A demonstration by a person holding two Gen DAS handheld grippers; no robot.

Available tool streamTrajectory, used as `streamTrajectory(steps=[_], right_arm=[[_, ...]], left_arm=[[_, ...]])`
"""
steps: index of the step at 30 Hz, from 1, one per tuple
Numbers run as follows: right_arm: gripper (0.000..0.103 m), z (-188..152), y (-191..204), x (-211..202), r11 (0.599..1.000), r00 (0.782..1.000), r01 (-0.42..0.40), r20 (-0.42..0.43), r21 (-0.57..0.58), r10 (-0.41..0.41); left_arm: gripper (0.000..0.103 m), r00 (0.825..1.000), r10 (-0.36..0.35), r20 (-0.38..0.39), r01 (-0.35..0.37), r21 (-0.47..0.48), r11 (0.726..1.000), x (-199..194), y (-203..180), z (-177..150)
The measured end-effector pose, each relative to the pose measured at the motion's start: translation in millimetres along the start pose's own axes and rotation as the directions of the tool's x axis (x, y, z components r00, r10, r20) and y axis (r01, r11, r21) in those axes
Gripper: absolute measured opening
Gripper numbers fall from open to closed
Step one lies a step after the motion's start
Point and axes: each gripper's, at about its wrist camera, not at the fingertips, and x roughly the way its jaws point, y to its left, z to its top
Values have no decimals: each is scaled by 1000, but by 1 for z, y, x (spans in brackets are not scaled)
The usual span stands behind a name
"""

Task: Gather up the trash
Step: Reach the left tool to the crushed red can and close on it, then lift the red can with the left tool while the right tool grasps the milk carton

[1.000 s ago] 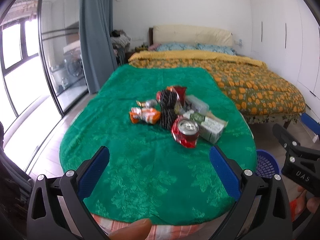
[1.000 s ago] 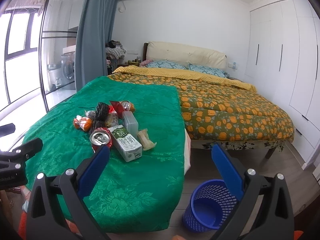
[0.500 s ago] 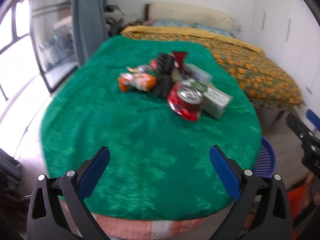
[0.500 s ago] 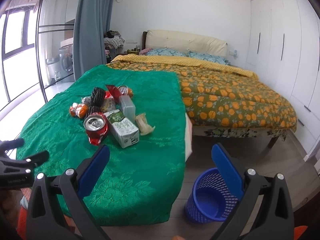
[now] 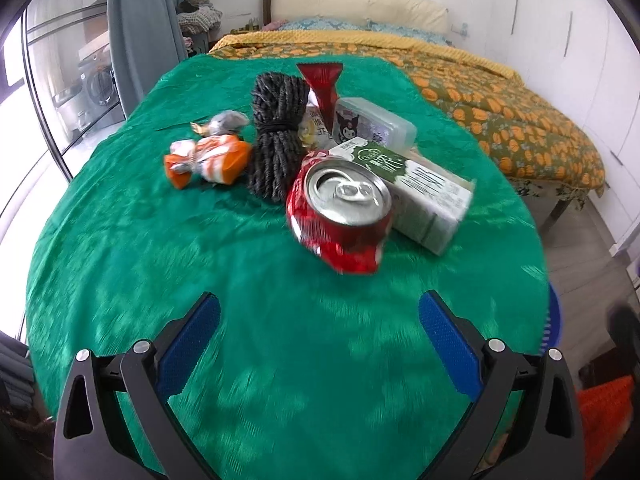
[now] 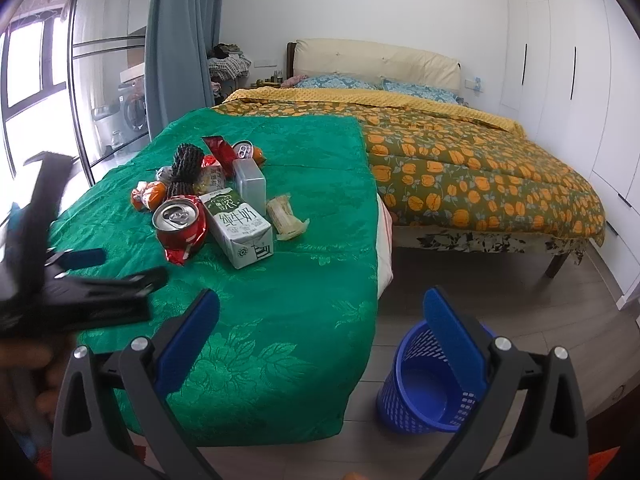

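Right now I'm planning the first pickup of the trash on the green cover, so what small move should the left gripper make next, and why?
Probably ease the left gripper forward toward the crushed red can. Its jaws are open and empty, the can is the nearest piece of the pile, and nothing lies between them on the green cover. The blue basket waits on the floor by the bed.
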Motion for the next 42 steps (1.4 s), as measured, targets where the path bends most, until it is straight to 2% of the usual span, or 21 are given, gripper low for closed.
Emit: streamTrajectory(steps=[7, 9, 11, 12, 13, 14, 16, 17, 18, 22, 25, 27, 29, 32, 34, 38, 42], right_arm=[[98, -6, -5, 9, 1000, 1000, -3, -26, 5, 3], [98, -8, -5, 12, 1000, 999, -3, -35, 7, 4], [98, -9, -7, 13, 1000, 999, -2, -40, 10, 2], [98, -9, -7, 14, 1000, 999, -1, -42, 11, 2], [98, -10, -8, 15, 1000, 999, -1, -44, 13, 2], [98, -10, -8, 16, 1000, 999, -2, -46, 16, 3], [98, -10, -7, 18, 1000, 999, -8, -52, 16, 9], [98, -11, -6, 18, 1000, 998, -12, -54, 13, 13], [98, -11, -5, 19, 1000, 998, -17, -56, 8, 17], [98, -12, 0, 21, 999, 997, -41, -61, -5, 41], [98, -15, 6, 25, 998, 996, -61, -72, -14, 59], [98, -16, 10, 27, 997, 994, -75, -80, -20, 73], [98, -17, 13, 28, 996, 992, -89, -86, -20, 87], [98, -16, 17, 30, 994, 990, -112, -94, -18, 109], [98, -13, 19, 32, 991, 985, -137, -105, -10, 135], [98, -6, 14, 40, 978, 970, -206, -131, 24, 207], [98, -3, 8, 48, 974, 960, -221, -164, 43, 225]], left_arm=[[99, 1000, 29, -3, -29, -14, 999, 33, -5, 30], [94, 1000, 27, 14, -27, -14, 1000, 34, -5, 35], [75, 1000, -5, 27, 5, -6, 1000, 33, -3, 36], [69, 999, -32, 35, 32, 0, 999, 30, -1, 37], [55, 998, -43, 41, 43, 6, 999, 27, 0, 35], [50, 997, -56, 44, 55, 14, 998, 24, 1, 34], [48, 995, -83, 47, 82, 24, 996, 17, 5, 31], [43, 994, -100, 46, 99, 26, 995, 12, 8, 29], [33, 991, -130, 38, 129, 26, 991, 7, 13, 26], [34, 977, -213, -8, 213, 14, 977, -10, 38, 10], [34, 972, -234, -26, 235, 18, 972, -18, 56, -3], [41, 973, -227, -32, 228, 29, 973, -22, 67, -13], [62, 976, -216, -25, 217, 37, 976, -26, 73, -20], [84, 977, -211, -10, 212, 42, 976, -30, 80, -27], [92, 980, -201, -10, 201, 52, 978, -29, 78, -28], [94, 989, -144, -15, 145, 60, 988, -26, 80, -32], [97, 972, -234, -25, 235, 55, 970, -29, 90, -38]])
